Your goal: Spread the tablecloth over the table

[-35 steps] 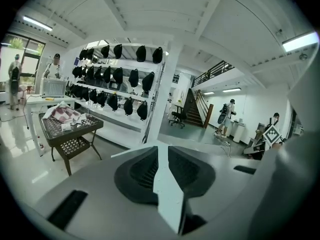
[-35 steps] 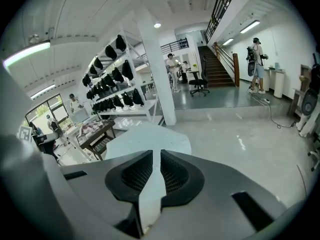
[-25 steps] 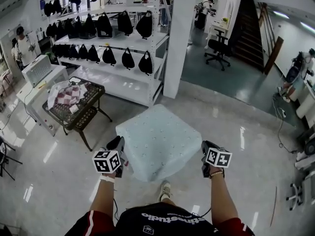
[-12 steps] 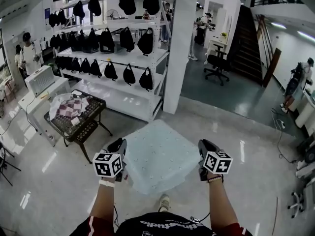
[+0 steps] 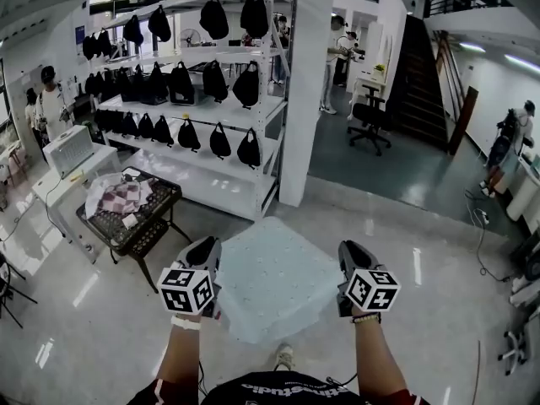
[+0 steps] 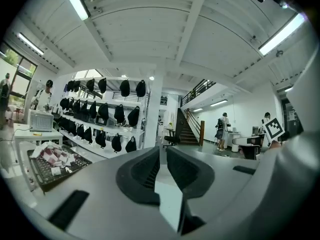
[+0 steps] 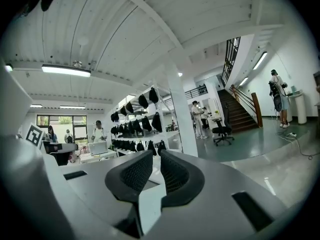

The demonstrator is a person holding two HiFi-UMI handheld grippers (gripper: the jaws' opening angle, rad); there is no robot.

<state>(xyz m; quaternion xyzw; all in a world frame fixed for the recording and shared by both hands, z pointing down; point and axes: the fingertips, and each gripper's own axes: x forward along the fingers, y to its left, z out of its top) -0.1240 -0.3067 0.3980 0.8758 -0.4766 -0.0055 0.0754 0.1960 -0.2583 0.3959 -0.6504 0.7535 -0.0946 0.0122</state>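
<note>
At the bottom of the head view, the left gripper [image 5: 205, 251] and the right gripper [image 5: 348, 258] each have their jaws clamped on a near edge of the pale blue tablecloth [image 5: 274, 278]. It spreads flat toward twelve o'clock. A black mesh table [image 5: 126, 219] stands at ten o'clock, with shelves of black bags [image 5: 211, 83] beyond it.

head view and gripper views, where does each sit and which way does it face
Head view: on the person's head, facing forward and down at the tablecloth; both forearms, left gripper and right gripper show.
Left gripper view: on the left gripper, facing across the room along its tongs, shut on the tablecloth.
Right gripper view: on the right gripper, same way, tongs shut on the tablecloth.
Shared: all three see the rack of black bags.
</note>
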